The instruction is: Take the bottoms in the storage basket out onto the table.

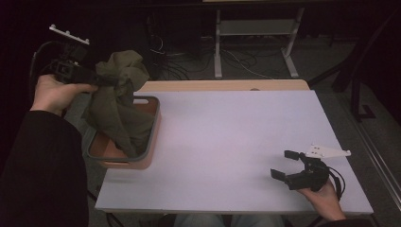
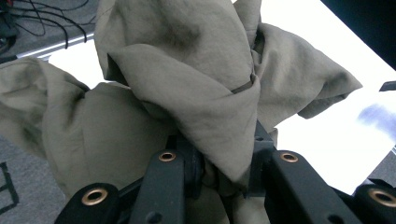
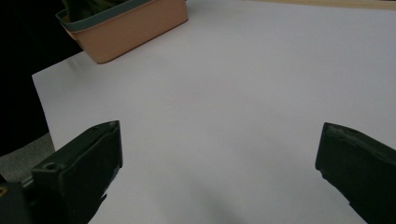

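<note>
Two tongs are in play. The left tongs, raised in the person's left hand above the worktop's left edge, pinch a bunched olive-green cloth; its lower folds hang down into the salmon-coloured basket with a grey rim. The right tongs sit low near the front right corner, held in the right hand, jaws spread wide over bare white worktop, pointing left.
</note>
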Demonstrator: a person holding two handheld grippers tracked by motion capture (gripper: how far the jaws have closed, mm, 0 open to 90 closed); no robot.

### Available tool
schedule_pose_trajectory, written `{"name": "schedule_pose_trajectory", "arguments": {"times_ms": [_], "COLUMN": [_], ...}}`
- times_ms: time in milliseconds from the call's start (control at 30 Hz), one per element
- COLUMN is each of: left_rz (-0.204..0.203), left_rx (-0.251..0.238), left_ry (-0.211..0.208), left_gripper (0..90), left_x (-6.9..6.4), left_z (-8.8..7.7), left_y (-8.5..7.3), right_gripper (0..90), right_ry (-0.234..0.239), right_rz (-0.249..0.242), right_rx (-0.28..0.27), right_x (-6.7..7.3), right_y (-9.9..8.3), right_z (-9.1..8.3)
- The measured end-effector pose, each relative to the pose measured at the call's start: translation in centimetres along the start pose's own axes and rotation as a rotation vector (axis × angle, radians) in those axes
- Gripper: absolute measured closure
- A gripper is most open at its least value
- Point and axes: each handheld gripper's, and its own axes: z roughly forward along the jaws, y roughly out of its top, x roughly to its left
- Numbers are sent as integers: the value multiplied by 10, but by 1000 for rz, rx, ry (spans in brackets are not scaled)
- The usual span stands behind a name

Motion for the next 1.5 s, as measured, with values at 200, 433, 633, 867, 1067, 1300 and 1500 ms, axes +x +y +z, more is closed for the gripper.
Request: {"name": "schedule_pose_trajectory", "arguments": {"times_ms": [200, 433, 633, 867, 1067, 1300, 1500], "left_rz": [25, 52, 58, 69, 70, 80, 98], "left_rx": [-25, -27, -52, -78, -123, -156, -168], "left_ry": [-3, -21, -80, -127, -178, -211, -234], "left_gripper": [728, 728, 728, 729, 730, 730, 731], "left_x": [-10, -20, -28, -37, -42, -49, -57], "left_z": [-9, -6, 3, 15, 16, 18, 21], "left_y": [13, 25, 34, 45, 55, 61, 67], "right_gripper": [3, 3, 3, 3, 3, 3, 3], "right_ry": [1, 2, 1, 3, 6, 4, 5], "right_rz": [-1, 0, -2, -1, -2, -4, 3], "right_rx": [0, -1, -6, -6, -8, -12, -13], "right_x": [0, 0, 0, 0, 0, 0, 0], "right_y": [0, 0, 0, 0, 0, 0, 0], "right_z": [0, 0, -1, -1, -1, -1, -1]}}
